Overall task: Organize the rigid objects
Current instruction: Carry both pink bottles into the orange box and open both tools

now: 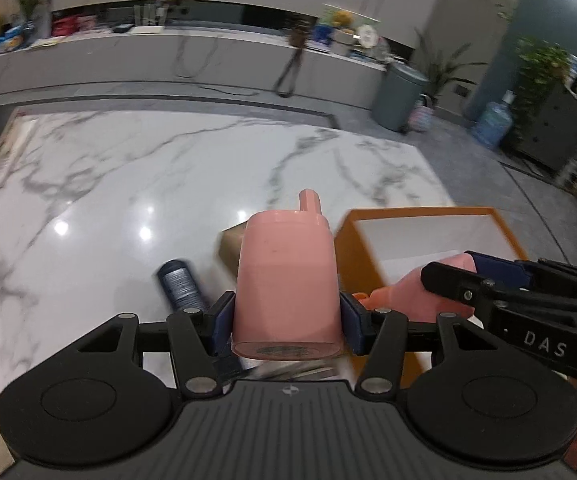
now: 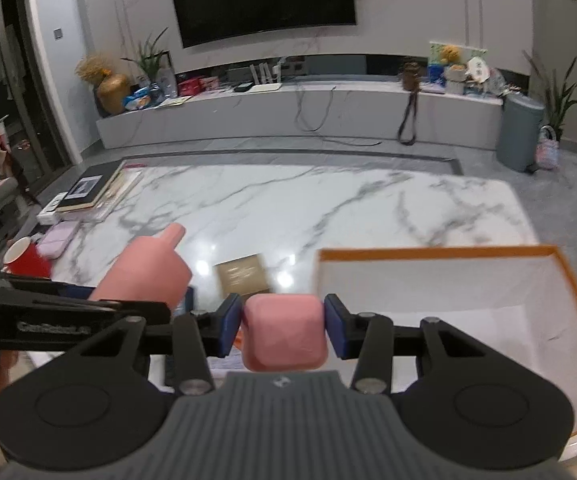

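Note:
My left gripper is shut on a pink bottle with a narrow spout, held above the marble table; the bottle also shows in the right wrist view. My right gripper is shut on a pink rounded cube, held just left of an orange-rimmed white box. The cube also shows in the left wrist view, between the right gripper's fingers and over the box.
A brown card box and a dark blue cylinder lie on the marble table. A red mug, a lilac case and books sit at the table's left edge.

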The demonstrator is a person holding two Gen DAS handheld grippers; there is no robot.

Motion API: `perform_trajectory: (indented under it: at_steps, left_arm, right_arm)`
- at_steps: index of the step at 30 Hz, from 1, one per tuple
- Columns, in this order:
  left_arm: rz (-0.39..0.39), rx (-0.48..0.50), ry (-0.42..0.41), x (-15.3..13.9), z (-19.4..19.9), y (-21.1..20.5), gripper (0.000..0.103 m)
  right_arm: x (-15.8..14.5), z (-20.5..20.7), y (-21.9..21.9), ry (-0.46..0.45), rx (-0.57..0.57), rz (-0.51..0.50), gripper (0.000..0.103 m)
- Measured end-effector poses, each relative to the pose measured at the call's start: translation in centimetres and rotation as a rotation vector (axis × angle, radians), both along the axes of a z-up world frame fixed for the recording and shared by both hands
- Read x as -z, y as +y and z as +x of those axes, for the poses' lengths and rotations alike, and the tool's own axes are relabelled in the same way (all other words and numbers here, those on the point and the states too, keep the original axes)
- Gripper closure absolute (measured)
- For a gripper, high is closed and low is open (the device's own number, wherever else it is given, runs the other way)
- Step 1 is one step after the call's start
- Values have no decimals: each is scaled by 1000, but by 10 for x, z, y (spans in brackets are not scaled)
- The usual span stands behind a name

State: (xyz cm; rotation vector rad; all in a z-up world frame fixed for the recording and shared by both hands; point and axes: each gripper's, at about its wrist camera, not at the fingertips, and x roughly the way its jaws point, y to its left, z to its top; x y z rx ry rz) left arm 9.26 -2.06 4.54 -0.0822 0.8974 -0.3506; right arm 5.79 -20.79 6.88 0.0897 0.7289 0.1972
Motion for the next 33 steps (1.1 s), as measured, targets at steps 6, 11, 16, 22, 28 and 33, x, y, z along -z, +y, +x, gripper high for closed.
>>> perform_trajectory:
  at_steps: [6,11,16,22,28,33]
  left_arm:
    - [-14,127,58,-8,24,-57,41]
    - [16,173,61,-14,39,-88,41]
    - [50,202,57,-11,47,-113,41]
    - [70,249,104,11,55,-137,41]
    - [135,299,156,35,67,-154,41]
    - [180,309,173,49,78,-159,41]
  right_arm:
    - [6,13,-59,129,47,188,58]
    - [0,16,-91,147,107,282,58]
    - [-2,33,-102,155,114,128,59]
    - [35,53,-118,306,87,42,59]
    - [64,69,-124,415,13,-3,60]
    - [81,92,-122,447,-11,13,60]
